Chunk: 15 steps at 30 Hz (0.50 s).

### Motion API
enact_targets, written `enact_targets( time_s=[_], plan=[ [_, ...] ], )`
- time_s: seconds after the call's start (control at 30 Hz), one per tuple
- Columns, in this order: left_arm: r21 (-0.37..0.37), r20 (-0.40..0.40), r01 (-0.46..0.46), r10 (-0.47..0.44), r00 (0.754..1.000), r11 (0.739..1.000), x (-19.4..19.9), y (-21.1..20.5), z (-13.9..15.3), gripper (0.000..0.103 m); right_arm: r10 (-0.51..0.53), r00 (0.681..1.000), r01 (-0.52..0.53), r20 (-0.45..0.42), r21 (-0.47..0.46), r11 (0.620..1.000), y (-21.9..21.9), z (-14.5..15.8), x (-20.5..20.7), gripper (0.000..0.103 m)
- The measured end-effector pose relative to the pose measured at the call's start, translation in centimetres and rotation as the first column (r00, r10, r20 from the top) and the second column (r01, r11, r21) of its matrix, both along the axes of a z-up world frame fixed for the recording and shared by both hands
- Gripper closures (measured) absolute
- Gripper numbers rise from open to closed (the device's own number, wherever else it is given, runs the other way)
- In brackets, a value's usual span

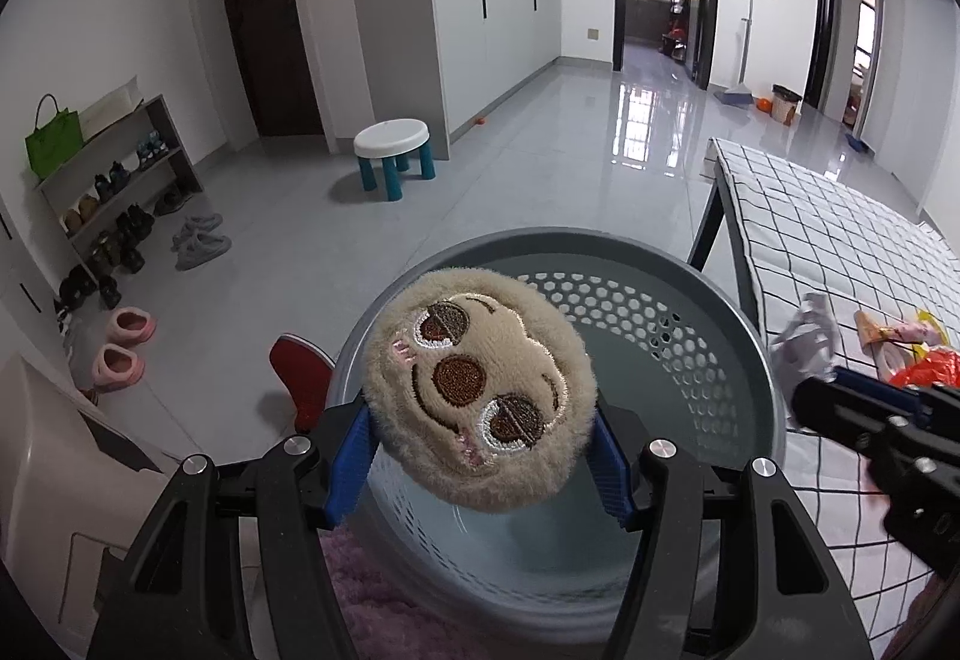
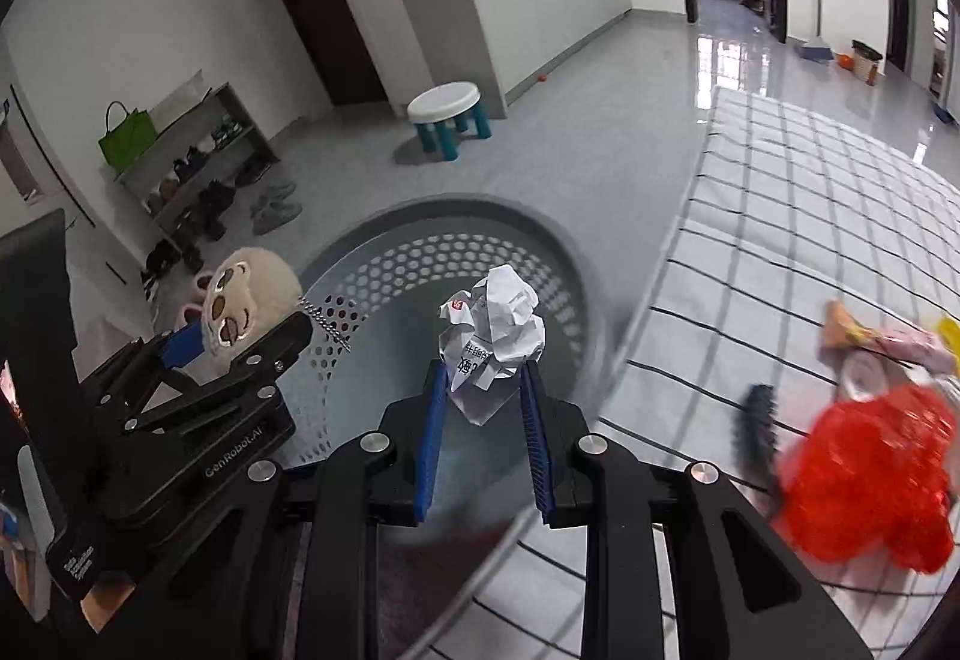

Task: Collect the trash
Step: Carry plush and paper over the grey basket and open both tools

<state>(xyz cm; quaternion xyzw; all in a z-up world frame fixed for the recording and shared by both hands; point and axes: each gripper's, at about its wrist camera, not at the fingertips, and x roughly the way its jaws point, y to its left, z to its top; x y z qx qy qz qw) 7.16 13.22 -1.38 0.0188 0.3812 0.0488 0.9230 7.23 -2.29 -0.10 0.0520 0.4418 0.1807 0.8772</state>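
Hovering over bin (image 2: 456, 234): crumpled paper (image 2: 495, 333), plush (image 1: 480, 396).

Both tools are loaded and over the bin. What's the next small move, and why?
Probably open the right tool and let the paper ball drop. It hangs over the open gray bin, past the table's edge, so it should fall inside. The left tool holds a plush toy over the bin too.

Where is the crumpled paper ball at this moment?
The crumpled paper ball is clamped in the right gripper, held above the open grey basket, left of the checked table.
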Motion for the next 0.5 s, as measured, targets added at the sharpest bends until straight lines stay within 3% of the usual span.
enact_targets(
  time_s=[0.5],
  plan=[
    [-0.027,-0.057,-0.004,0.003,0.998,1.000,1.9,1.1,-1.8,0.039,0.020,0.999,-0.021,-0.049,-0.037,0.999,2.8,-2.5,2.7,0.074]
  ],
)
